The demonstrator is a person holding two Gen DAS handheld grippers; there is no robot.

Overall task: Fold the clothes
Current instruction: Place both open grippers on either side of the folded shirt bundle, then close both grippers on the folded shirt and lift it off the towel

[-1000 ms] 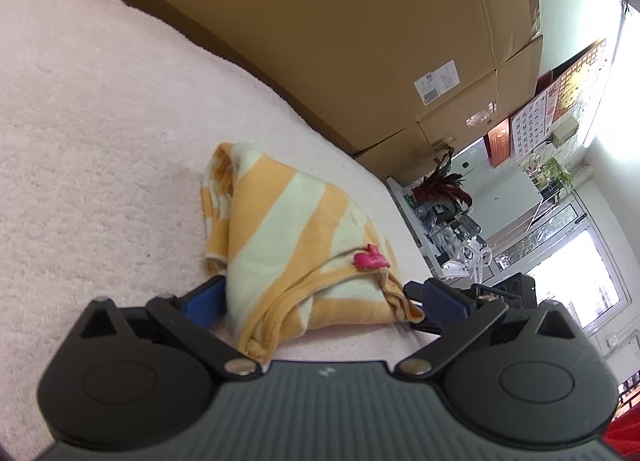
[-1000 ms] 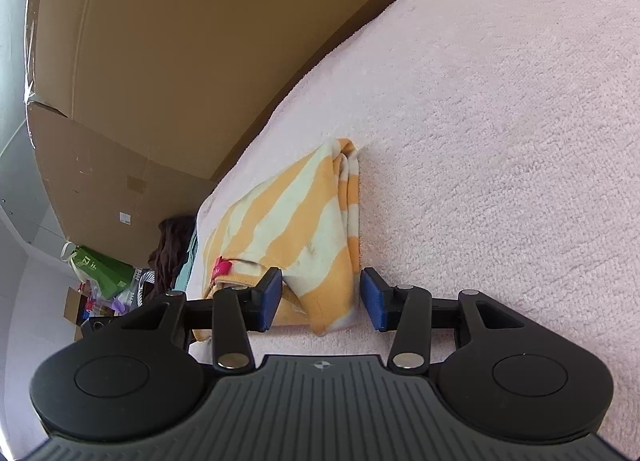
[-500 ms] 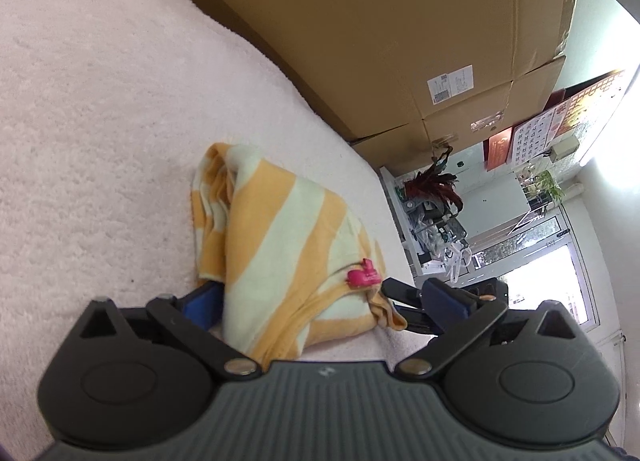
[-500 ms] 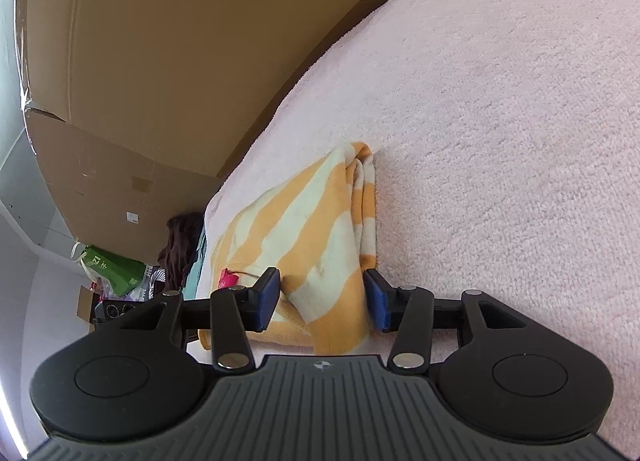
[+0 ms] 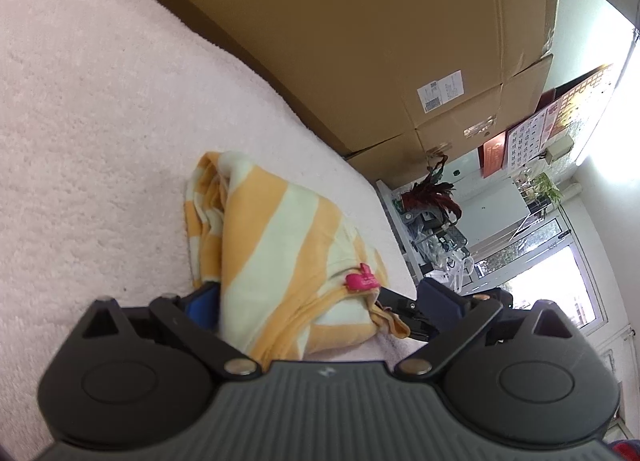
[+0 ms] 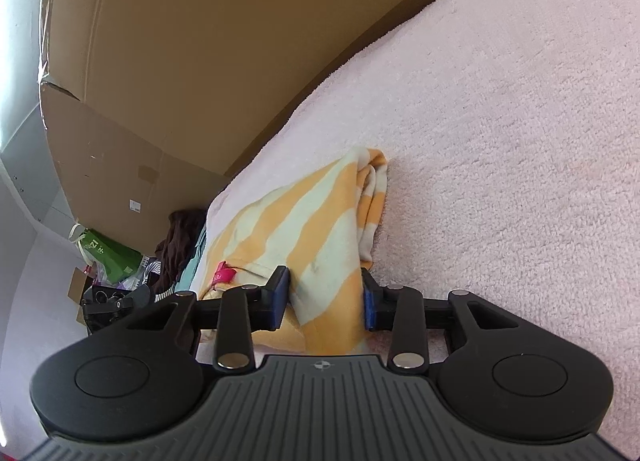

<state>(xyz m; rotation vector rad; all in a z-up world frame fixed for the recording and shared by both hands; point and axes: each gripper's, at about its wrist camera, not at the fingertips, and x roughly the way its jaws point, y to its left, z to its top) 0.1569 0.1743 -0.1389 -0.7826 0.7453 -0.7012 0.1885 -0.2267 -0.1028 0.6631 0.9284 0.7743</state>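
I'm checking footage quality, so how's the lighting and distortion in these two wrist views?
Left wrist view: the bright window at right is blown out, and fisheye bends the brown cardboard box. Right wrist view: even, soft light, the yellow-and-cream striped garment sharp on the pale pink fleecy blanket, edges curved.

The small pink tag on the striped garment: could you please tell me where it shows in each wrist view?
Left wrist view: the pink tag sits lower centre, on the right part of the striped garment.
Right wrist view: the pink tag sits lower left of centre, on the garment's left edge.
Shared landmark: the cardboard box behind the pale blanket.
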